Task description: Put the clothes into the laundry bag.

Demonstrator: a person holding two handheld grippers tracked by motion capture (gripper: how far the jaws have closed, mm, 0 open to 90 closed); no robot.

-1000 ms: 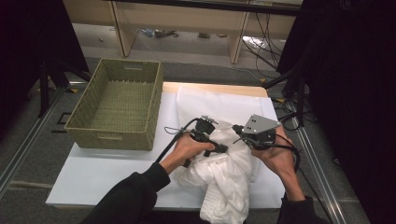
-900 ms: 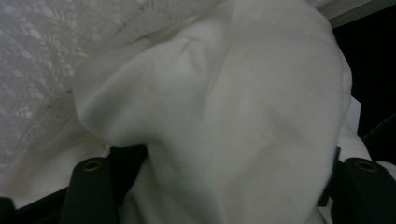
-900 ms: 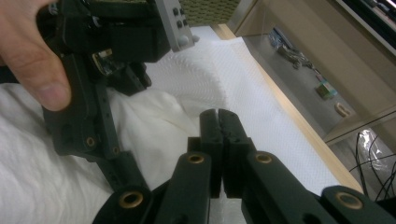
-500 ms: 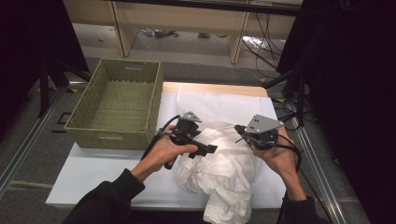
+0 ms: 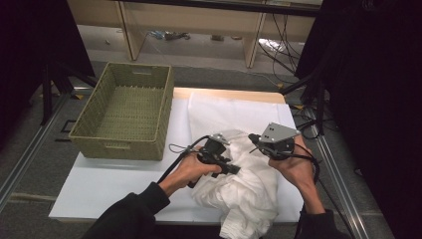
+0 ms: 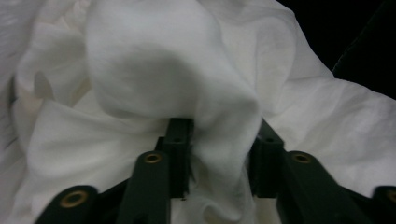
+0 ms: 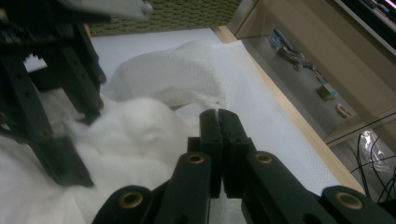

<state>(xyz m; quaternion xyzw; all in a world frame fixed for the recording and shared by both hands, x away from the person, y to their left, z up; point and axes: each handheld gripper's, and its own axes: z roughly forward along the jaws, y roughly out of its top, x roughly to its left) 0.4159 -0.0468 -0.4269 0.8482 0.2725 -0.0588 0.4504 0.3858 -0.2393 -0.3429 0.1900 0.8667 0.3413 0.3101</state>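
A crumpled white cloth (image 5: 249, 184) lies heaped at the table's near right and spills over the front edge. My left gripper (image 5: 231, 168) reaches into the heap from the left. In the left gripper view its jaws (image 6: 219, 140) stand apart with a loose fold of the cloth (image 6: 154, 70) draped between them. My right gripper (image 5: 254, 139) hovers at the heap's far right side, pointing left. Its jaws (image 7: 217, 114) are pressed together with nothing between them, just above the cloth (image 7: 140, 135). The left gripper's black frame (image 7: 70, 93) shows to its left.
A green woven basket (image 5: 122, 144) stands at the table's left, with nothing inside. A flat white sheet (image 5: 234, 112) lies spread under and behind the heap. The white table top (image 5: 109, 184) is bare at front left. A wooden shelf (image 5: 199, 20) stands beyond the table.
My left gripper drew back to the left off the heap, then returned right into the cloth. The right gripper shifted only slightly.
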